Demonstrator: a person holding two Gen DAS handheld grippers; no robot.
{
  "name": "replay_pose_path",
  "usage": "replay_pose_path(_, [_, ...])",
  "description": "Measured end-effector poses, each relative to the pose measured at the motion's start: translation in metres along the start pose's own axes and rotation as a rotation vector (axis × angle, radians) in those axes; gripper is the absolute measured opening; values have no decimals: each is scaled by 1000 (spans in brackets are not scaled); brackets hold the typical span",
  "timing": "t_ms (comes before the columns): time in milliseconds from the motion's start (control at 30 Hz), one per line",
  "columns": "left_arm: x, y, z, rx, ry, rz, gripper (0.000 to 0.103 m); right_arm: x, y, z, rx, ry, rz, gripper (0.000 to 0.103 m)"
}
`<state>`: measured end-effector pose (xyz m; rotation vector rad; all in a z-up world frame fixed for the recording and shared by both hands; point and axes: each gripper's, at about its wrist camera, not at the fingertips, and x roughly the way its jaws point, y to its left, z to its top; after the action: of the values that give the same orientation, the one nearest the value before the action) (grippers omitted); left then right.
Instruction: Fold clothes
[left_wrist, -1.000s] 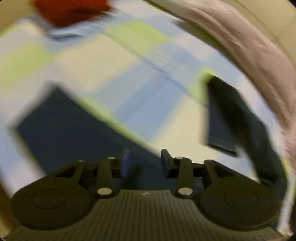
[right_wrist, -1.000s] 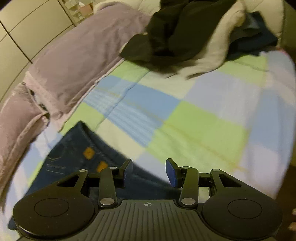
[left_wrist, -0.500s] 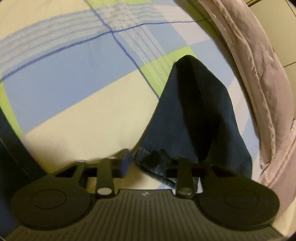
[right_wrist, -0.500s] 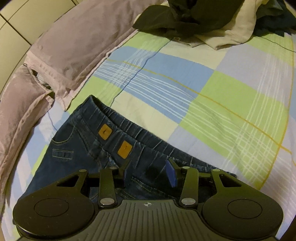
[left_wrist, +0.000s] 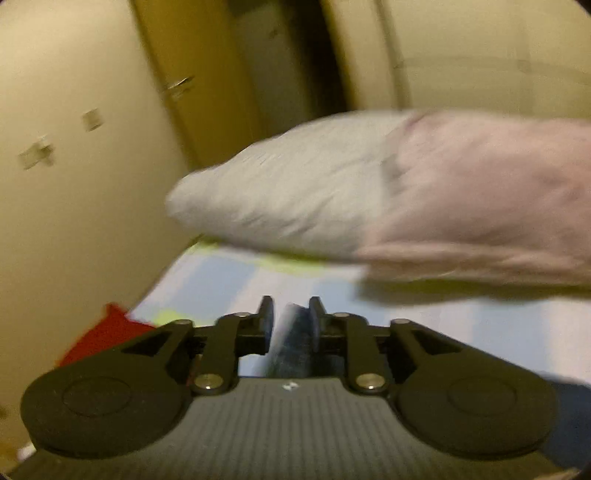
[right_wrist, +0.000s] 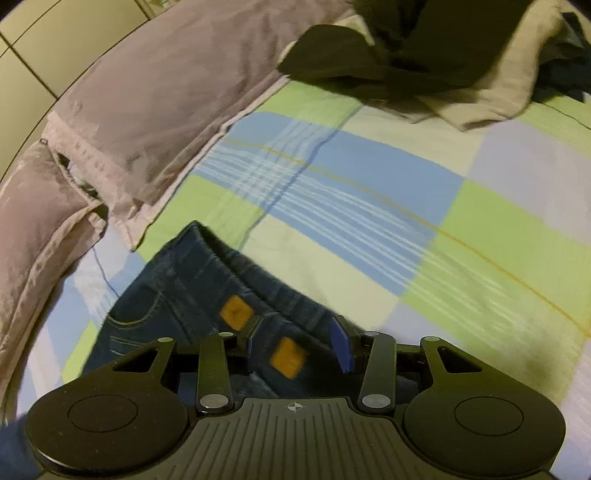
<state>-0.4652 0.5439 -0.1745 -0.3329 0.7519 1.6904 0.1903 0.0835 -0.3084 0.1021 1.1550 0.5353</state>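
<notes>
Dark blue jeans (right_wrist: 177, 295) lie on the checked bedsheet (right_wrist: 369, 184), waistband and two orange patches facing up. My right gripper (right_wrist: 295, 339) hovers just over the waistband, open, nothing gripped. In the left wrist view a strip of the jeans' denim (left_wrist: 291, 343) runs between the fingers of my left gripper (left_wrist: 291, 314), lifted above the bed. Its jaws are opening slightly while the cloth still sits pinched between the pads. The rest of that leg is hidden below the gripper body.
Mauve and grey pillows (left_wrist: 443, 192) line the bed's far side, seen too as pillows (right_wrist: 147, 92) on the left. A pile of dark and cream clothes (right_wrist: 406, 48) lies at the bed's top. A red cloth (left_wrist: 107, 332) rests at the bed edge by a cream wall (left_wrist: 74, 147).
My left gripper closed on the jeans leg end, then swung up and round with it, now facing the pillows and wall. My right gripper slid a little further over the waistband.
</notes>
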Motion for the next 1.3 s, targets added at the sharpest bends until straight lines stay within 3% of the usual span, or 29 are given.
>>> replay_pose_path(33, [16,1,-1,5,36,40,21,3,5,0,-11,3,7,43])
replay_pose_path(100, [39,4,-22,-22,146,44,24,10,16,-1,-50,12,20,43])
replay_pose_path(300, [52,3,-127,-314,423,-114,30,25,32,-4,-165,42,18,43])
replay_pose_path(400, [50,-3,-163,-419,478,-132,30,27,28,-2,-178,45,-3,43])
replay_pose_path(633, [78,-6,-188,-534,458,-84,33,26,25,-3,-199,52,-26,43])
replay_pose_path(700, [85,-2,-190,-542,440,-100,12,25,26,-6,-202,54,-30,43])
replay_pose_path(733, [87,-3,-188,-528,423,-105,0,25,26,-8,-202,55,-32,43])
replay_pose_path(800, [84,-4,-181,-489,391,-121,0,25,27,-13,-203,60,-34,43])
replay_pose_path(933, [52,9,-177,-364,250,-119,1,23,31,-25,-232,59,-44,43])
replay_pose_path(967, [53,13,-184,-313,259,-108,3,22,32,-27,-239,58,-46,43])
replay_pose_path(1033, [72,14,-209,-222,375,-85,4,22,33,-30,-250,57,-48,43])
replay_pose_path(1133, [69,5,-212,-116,347,-46,6,23,35,-32,-268,61,-49,43])
replay_pose_path(1300, [40,8,-195,-144,277,92,7,24,37,-23,-315,59,-18,43])
